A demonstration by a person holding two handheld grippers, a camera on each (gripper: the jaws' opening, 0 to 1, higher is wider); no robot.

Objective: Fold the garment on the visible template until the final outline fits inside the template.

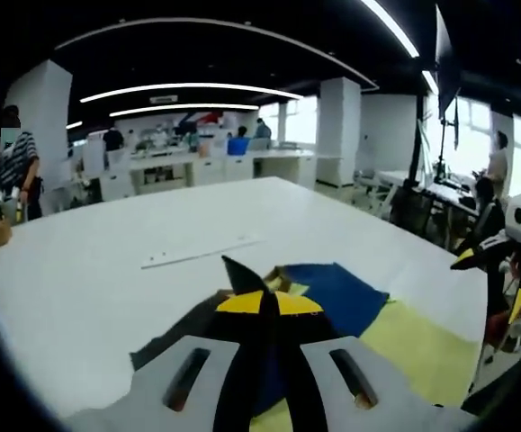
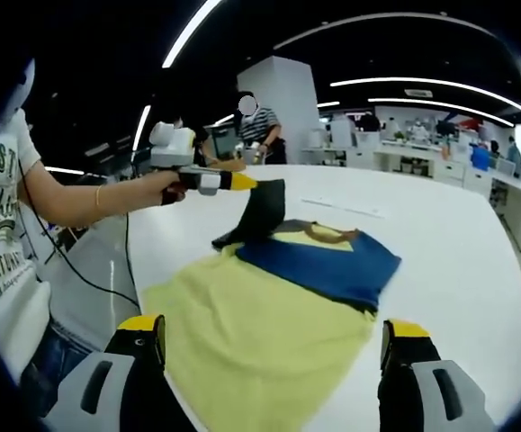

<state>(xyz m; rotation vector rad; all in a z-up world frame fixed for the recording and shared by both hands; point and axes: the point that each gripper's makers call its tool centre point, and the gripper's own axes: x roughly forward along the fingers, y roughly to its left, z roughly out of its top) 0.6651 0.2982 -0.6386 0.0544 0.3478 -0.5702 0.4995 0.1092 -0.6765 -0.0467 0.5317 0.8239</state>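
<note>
in the right gripper view, the right gripper (image 2: 272, 346) is nearest, and its two yellow-tipped jaws stand wide apart with nothing between them. just past them lies the yellow template (image 2: 251, 337), flat on the white table (image 2: 458, 243). the garment (image 2: 323, 256) lies on the far part of the template. it is blue with a dark part and a bit of yellow trim. on its left side, one dark corner is pulled up off the table. the left gripper (image 2: 249, 183) holds that corner, with its jaws closed tight on the cloth. a person's hand (image 2: 172, 186) holds that gripper, and a black cord hangs down from it. the person stands at the left in a white shirt with letters on it.

the left gripper view looks along the left gripper (image 1: 264, 301) itself. its jaws are pressed together on the dark cloth of the garment (image 1: 336, 297), which hides much of the jaws. the blue part spreads out beyond, with the yellow template (image 1: 422, 346) to the right. farther out on the table (image 1: 107, 270) lies a long white strip (image 1: 202, 253). the right gripper (image 1: 503, 243) shows at the right edge.

far back in both views are desks, pillars, long ceiling lights and other people.
</note>
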